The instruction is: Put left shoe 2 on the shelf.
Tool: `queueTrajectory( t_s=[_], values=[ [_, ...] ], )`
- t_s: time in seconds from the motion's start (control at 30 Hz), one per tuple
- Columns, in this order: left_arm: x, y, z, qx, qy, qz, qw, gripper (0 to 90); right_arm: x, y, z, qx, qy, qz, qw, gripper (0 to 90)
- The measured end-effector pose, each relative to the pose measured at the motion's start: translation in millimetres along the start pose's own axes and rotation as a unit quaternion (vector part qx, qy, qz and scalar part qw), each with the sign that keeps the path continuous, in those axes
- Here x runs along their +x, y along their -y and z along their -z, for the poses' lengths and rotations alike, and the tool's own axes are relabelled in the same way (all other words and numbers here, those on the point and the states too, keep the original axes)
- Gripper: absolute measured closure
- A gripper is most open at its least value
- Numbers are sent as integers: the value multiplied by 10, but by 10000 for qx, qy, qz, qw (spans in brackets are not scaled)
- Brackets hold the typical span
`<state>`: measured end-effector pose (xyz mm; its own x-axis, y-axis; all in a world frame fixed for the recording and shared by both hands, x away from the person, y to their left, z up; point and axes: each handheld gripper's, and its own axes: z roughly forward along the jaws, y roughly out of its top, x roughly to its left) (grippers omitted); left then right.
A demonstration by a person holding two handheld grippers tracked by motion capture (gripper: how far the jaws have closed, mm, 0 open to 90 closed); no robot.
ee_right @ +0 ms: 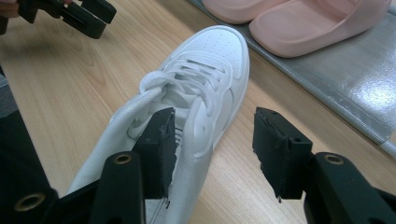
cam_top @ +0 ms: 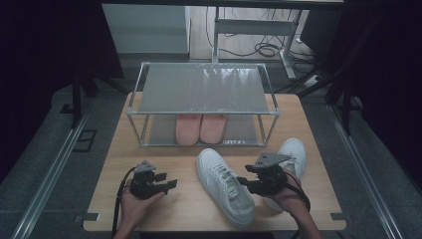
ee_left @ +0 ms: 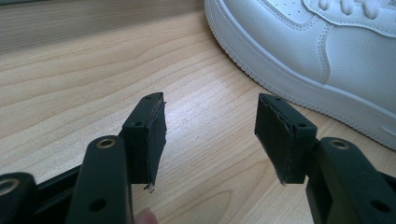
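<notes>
A white sneaker (cam_top: 224, 186) (ee_right: 205, 70) lies on the wooden table (cam_top: 164, 154), toe toward the rack. My right gripper (cam_top: 241, 181) (ee_right: 212, 144) is at its heel end and stands open. One jaw sits in the shoe's opening and the other is outside its side wall, apart from it. A second white sneaker (cam_top: 293, 152) lies behind the right hand. My left gripper (cam_top: 171, 185) (ee_left: 210, 135) rests left of the first sneaker (ee_left: 317, 51), open, with only bare table between its jaws.
A metal two-shelf rack (cam_top: 201, 89) stands at the table's far side. A pair of pink slippers (cam_top: 200, 128) (ee_right: 299, 18) sits on its lower shelf (ee_right: 345, 79). The left gripper (ee_right: 88, 14) also appears far off in the right gripper view.
</notes>
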<state>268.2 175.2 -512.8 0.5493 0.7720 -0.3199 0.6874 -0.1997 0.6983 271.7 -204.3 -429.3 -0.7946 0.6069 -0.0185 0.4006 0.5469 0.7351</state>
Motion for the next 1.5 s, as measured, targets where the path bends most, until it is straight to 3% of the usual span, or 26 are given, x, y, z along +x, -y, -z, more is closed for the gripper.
queueTrajectory(
  t_s=[0.43, 0.57, 0.97, 1.1, 1.17, 1.5],
  values=[
    [-7, -3, -2, 3, 17, -13, 10000, 434, 71, -9, -227, 224, 190, -13, 9996, 500],
    [2, 0, -6, 17, 12, -4, 10000, 434, 81, -7, -312, 342, 352, -42, 9988, 510],
    [-10, 3, -19, 41, 15, -22, 10000, 433, 125, 82, -431, 556, 411, -162, 9975, 582],
    [-11, 3, -22, 43, 21, -18, 10000, 433, 127, 114, -476, 560, 440, -290, 9970, 646],
    [-10, 4, -21, 43, 21, -17, 10000, 434, 144, 128, -498, 545, 379, -311, 9973, 743],
    [-8, 4, -23, 37, 19, -16, 10000, 433, 148, 166, -499, 301, 511, -459, 9972, 802]
  ],
)
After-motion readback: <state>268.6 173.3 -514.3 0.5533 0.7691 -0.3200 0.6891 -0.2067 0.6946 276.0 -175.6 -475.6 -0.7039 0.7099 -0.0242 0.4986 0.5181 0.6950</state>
